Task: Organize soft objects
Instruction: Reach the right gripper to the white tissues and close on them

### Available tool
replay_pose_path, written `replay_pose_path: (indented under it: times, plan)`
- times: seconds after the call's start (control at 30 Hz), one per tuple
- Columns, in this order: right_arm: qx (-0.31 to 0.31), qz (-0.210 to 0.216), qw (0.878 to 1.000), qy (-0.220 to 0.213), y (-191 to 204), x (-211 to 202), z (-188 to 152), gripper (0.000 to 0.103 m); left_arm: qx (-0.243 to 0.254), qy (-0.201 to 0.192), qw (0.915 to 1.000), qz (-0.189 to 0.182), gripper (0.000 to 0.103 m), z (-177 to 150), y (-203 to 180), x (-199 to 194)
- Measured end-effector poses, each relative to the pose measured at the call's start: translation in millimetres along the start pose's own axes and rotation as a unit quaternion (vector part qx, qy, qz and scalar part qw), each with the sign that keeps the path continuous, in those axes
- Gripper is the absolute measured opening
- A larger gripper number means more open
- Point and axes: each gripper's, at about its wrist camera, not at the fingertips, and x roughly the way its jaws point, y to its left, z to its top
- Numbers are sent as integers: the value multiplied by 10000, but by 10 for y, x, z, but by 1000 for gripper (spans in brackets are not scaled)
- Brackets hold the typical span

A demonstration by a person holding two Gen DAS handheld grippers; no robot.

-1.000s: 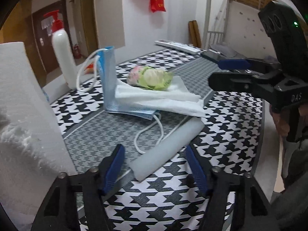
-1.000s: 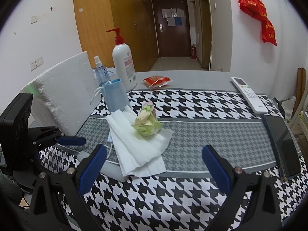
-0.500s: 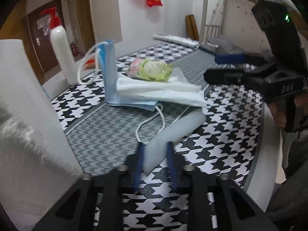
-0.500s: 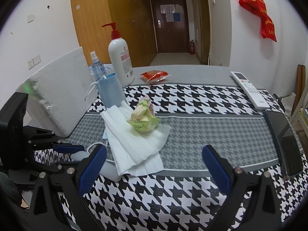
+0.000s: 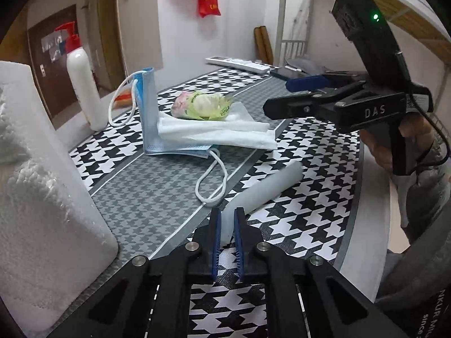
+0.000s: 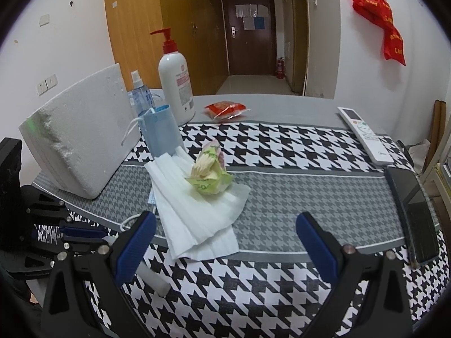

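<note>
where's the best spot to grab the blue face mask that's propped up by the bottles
Grip the upright panel of the blue pleated face mask near its top edge, coming from above with the open right gripper. That half stands free; the lower half lies pinned under the white tissues.

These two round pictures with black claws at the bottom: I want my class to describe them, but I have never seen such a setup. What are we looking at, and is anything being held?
No robot here: a person holds a black two-finger gripper in each hand, each with a fisheye camera looking along its blue-padded fingers. One picture is from the left gripper, whose fingers are shut on a pale translucent soft tube. The other is from the right gripper, open and empty. On the black-and-white houndstooth cloth lie a blue face mask, folded white tissues with a green-and-pink crumpled wrapper on top, and a white foam block.
</note>
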Motion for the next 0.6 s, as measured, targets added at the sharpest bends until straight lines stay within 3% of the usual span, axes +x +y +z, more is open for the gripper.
replay_pose_path:
  times: [0.13, 0.17, 0.23, 0.4, 0.6]
  plan:
    - [-65, 46, 9999, 84, -8, 75, 7, 101, -14, 198, 9998, -24, 48, 5, 32, 112]
    - [-66, 49, 9999, 102, -11, 94, 10, 101, 16, 257, 9997, 20, 49, -7, 26, 149]
    - [-81, 95, 9998, 150, -19, 135, 12, 101, 37, 205, 9998, 46, 48, -10, 12, 156]
    - [-160, 148, 9994, 252, -2, 197, -4, 101, -117, 139, 9998, 100, 27, 13, 75, 175]
    - [-369, 278, 9983, 366, 109, 274, -8, 100, -265, 110, 9996, 5, 20, 30, 127, 187]
